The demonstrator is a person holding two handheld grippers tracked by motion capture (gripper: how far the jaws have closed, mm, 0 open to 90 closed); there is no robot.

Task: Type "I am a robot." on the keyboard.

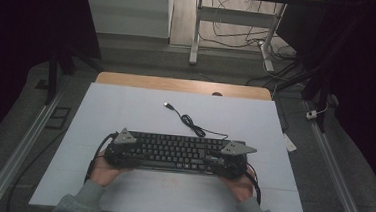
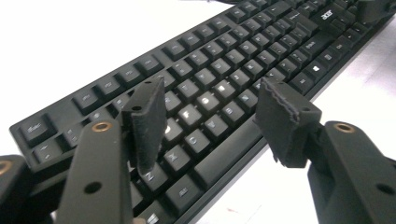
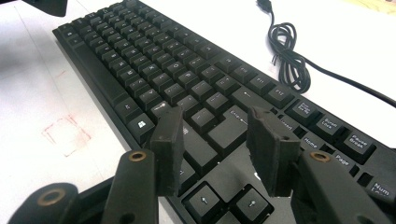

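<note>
A white sheet (image 1: 125,116) is spread over a desk, and a strip of the wooden desktop (image 1: 142,81) is left bare along the far edge. Grey floor (image 1: 144,58) is seen beyond that far edge. A white-framed table (image 1: 232,24) stands farther back, and loose cables (image 1: 241,37) are strewn on the floor under it. A pale panel or cabinet (image 1: 127,9) is set to its left. Metal rails (image 1: 17,149) are laid along the floor on both sides of the desk. The upper left and right corners of the room are left in deep shadow, while the sheet is lit evenly.
</note>
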